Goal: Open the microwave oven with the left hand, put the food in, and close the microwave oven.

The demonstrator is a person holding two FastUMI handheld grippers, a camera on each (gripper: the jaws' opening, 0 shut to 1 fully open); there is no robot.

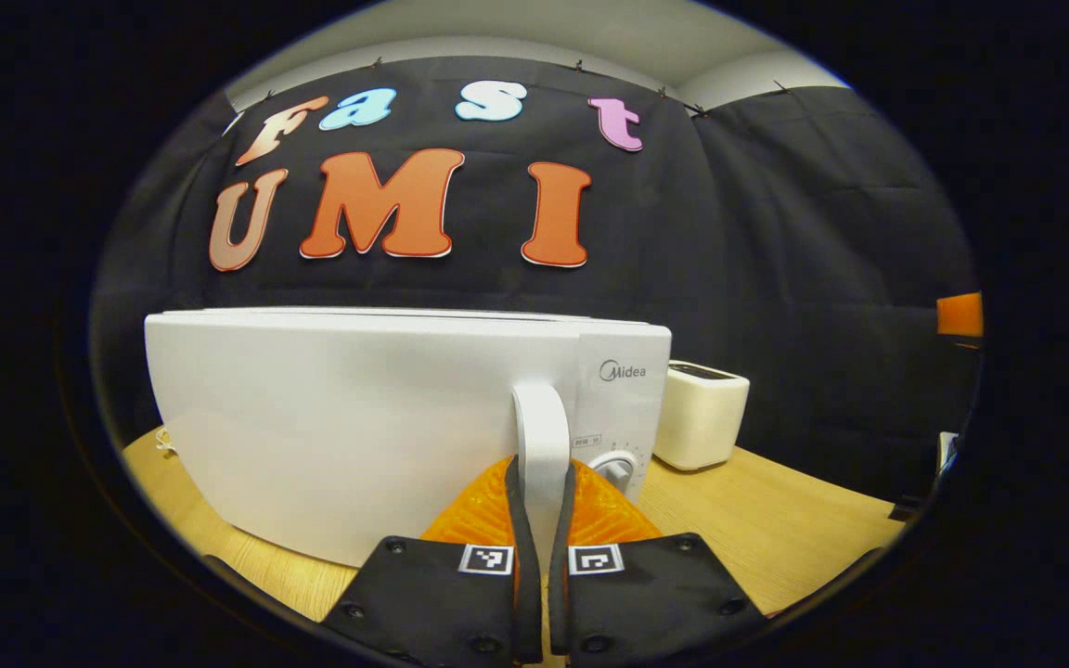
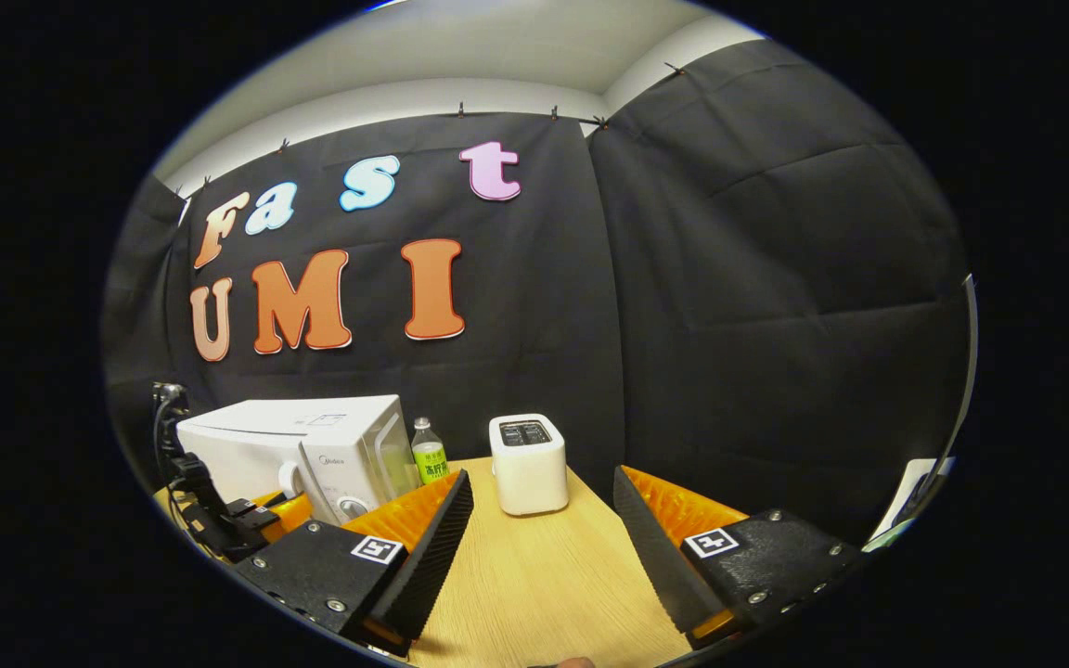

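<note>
The white microwave oven stands on the wooden table, its door looking flush with the body. In the left gripper view, my left gripper is shut on the white vertical door handle, one finger on each side of it. Right of the handle is the control panel with a round knob. The right gripper view shows the microwave at the left, with the left gripper at its front. My right gripper hangs open over the table, nothing between its fingers.
A cream toaster stands on the table right of the microwave, also seen as the toaster in the left gripper view. A bottle with a green label stands between them. Bare wooden tabletop lies under the right gripper.
</note>
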